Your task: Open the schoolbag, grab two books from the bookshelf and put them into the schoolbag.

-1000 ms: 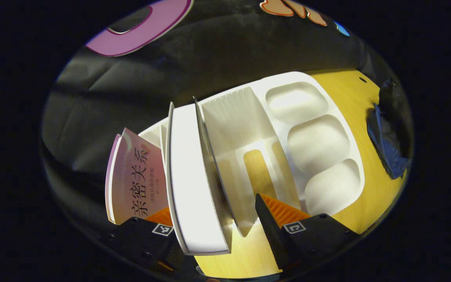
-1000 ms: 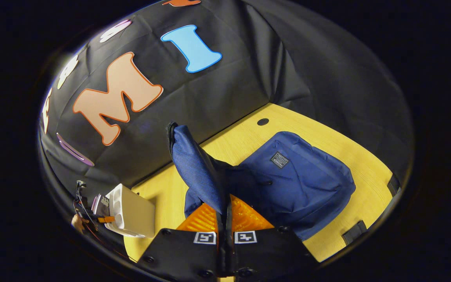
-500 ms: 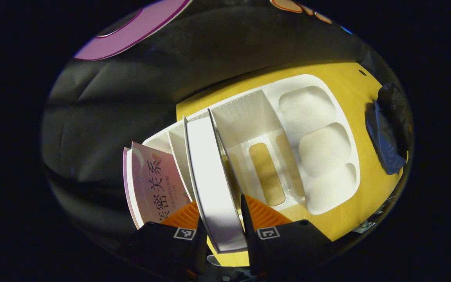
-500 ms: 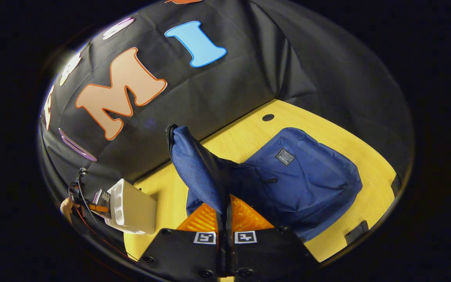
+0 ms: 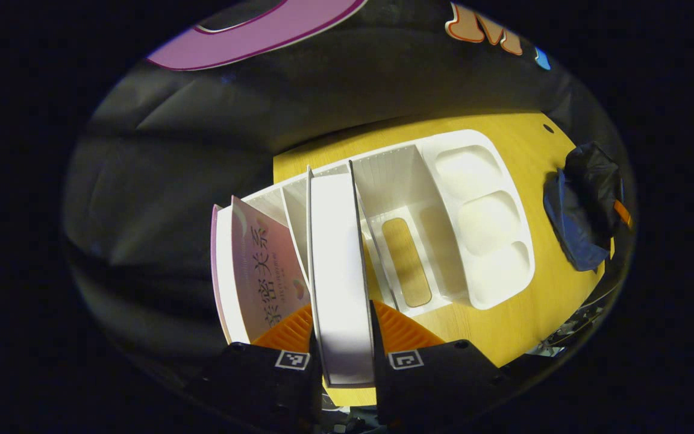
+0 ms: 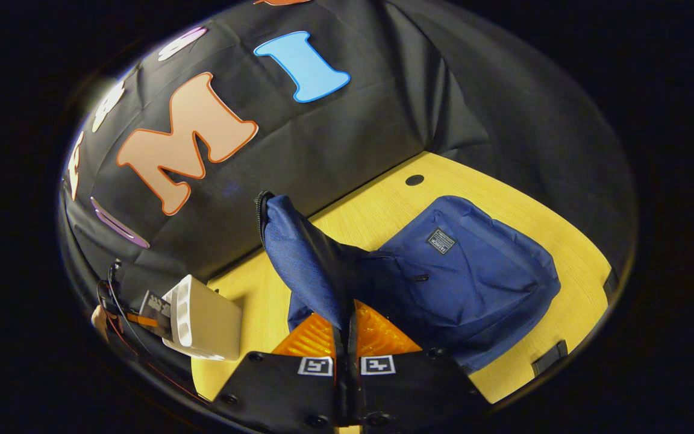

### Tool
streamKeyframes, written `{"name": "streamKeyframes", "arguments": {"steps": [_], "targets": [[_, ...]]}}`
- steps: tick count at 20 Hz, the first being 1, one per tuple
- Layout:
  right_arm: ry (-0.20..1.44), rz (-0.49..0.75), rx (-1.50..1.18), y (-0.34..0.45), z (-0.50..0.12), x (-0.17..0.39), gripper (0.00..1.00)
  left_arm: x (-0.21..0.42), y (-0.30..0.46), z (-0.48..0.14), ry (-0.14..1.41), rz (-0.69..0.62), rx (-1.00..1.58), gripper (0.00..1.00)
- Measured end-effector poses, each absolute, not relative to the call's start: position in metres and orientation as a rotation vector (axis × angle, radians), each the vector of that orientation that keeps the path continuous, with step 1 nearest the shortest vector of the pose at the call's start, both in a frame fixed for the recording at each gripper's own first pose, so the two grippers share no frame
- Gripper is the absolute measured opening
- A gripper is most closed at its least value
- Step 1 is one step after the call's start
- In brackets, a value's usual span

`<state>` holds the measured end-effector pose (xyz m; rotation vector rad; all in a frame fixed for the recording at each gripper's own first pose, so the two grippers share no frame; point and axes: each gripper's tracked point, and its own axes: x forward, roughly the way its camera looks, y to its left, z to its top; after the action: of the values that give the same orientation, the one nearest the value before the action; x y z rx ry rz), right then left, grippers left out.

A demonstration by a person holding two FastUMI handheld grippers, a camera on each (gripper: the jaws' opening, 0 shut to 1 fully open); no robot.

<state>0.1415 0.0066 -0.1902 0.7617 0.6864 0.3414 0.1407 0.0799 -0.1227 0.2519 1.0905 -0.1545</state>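
A white book (image 5: 338, 253) stands page-edge up in the white bookshelf (image 5: 479, 211), and my left gripper (image 5: 342, 310) is shut on its near end. Just left of it leans a pink book (image 5: 259, 271). The blue schoolbag (image 6: 467, 277) lies on the yellow table (image 6: 383, 217). My right gripper (image 6: 347, 328) is shut on the schoolbag's flap (image 6: 299, 253) and holds it raised, so the bag's mouth gapes. In the left gripper view the schoolbag (image 5: 582, 211) shows dark at the far right. The bookshelf (image 6: 205, 319) sits low on the left of the right gripper view.
The bookshelf has several shallow hollow trays (image 5: 485, 211) on its right side and a slot (image 5: 406, 262) in its floor. Black cloth walls close the table's back and sides. A hand (image 6: 99, 316) shows beside the bookshelf. A round hole (image 6: 414, 179) marks the table's far corner.
My left gripper went from open around the white book to shut on it, and the view has swung so the book stands more upright. The right gripper kept holding the flap.
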Motion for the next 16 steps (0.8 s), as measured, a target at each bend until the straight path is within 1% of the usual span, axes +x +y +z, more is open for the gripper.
{"name": "streamKeyframes", "arguments": {"steps": [2, 3, 4, 7, 11, 12, 13, 14, 15, 16], "targets": [[0.687, 0.343, 0.761, 0.007, -0.191, 0.142, 0.04, 0.138, 0.082, -0.103, 1.049, -0.159, 0.249, 0.33], [0.688, 0.343, 0.763, 0.007, -0.191, 0.142, 0.03, 0.135, 0.083, -0.089, 1.022, -0.159, 0.245, 0.35], [0.688, 0.344, 0.763, 0.007, -0.191, 0.142, 0.03, 0.133, 0.084, -0.076, 1.002, -0.16, 0.241, 0.33], [0.687, 0.347, 0.763, 0.007, -0.19, 0.143, 0.03, 0.119, 0.091, -0.028, 0.912, -0.161, 0.21, 0.33], [0.68, 0.352, 0.761, 0.007, -0.189, 0.143, 0.04, 0.1, 0.096, 0.021, 0.79, -0.172, 0.065, 0.33], [0.679, 0.353, 0.761, 0.007, -0.189, 0.142, 0.03, 0.096, 0.092, 0.03, 0.764, -0.191, -0.001, 0.34], [0.677, 0.354, 0.762, 0.007, -0.189, 0.142, 0.03, 0.097, 0.085, 0.033, 0.741, -0.213, -0.079, 0.29], [0.677, 0.356, 0.763, 0.007, -0.189, 0.142, 0.03, 0.095, 0.08, 0.034, 0.732, -0.231, -0.15, 0.34], [0.678, 0.358, 0.762, 0.006, -0.189, 0.142, 0.03, 0.091, 0.075, 0.028, 0.745, -0.245, -0.21, 0.31], [0.678, 0.359, 0.761, 0.007, -0.19, 0.142, 0.03, 0.089, 0.077, 0.022, 0.743, -0.232, -0.236, 0.32]]}}
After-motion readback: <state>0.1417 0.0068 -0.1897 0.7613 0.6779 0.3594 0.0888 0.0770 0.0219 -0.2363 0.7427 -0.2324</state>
